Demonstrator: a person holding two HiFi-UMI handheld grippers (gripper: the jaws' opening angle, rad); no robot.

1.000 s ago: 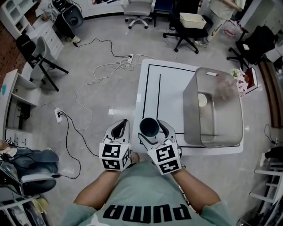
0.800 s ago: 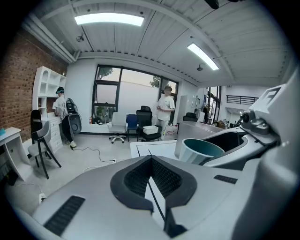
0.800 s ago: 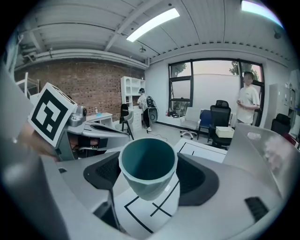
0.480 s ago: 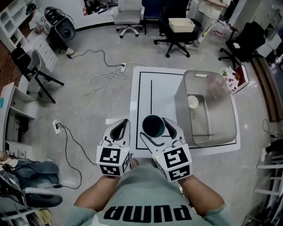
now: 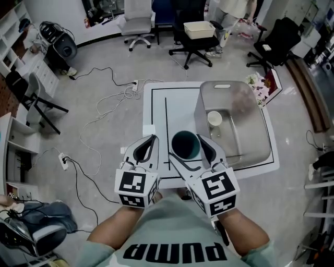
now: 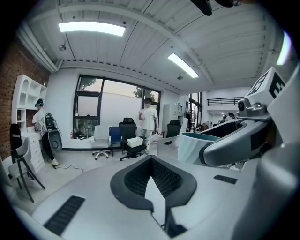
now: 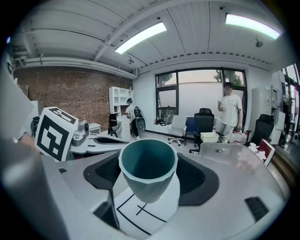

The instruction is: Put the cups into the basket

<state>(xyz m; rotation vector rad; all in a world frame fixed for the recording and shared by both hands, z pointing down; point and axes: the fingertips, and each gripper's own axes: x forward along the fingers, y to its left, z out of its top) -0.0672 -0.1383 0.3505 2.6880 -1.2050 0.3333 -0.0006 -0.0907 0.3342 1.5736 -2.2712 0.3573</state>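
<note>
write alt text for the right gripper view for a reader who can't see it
The right tool grips an upright teal cup above a white table marked with black lines. A translucent basket stands just beyond to the right, with an office room behind.

Open-plan office workspace, shown by swivel chairs (image 5: 136, 14), white shelving (image 7: 116, 101), brick wall (image 7: 61, 89), ceiling strip lights (image 6: 92, 28), large windows (image 7: 192, 96), loose floor cables (image 5: 123, 95).
</note>
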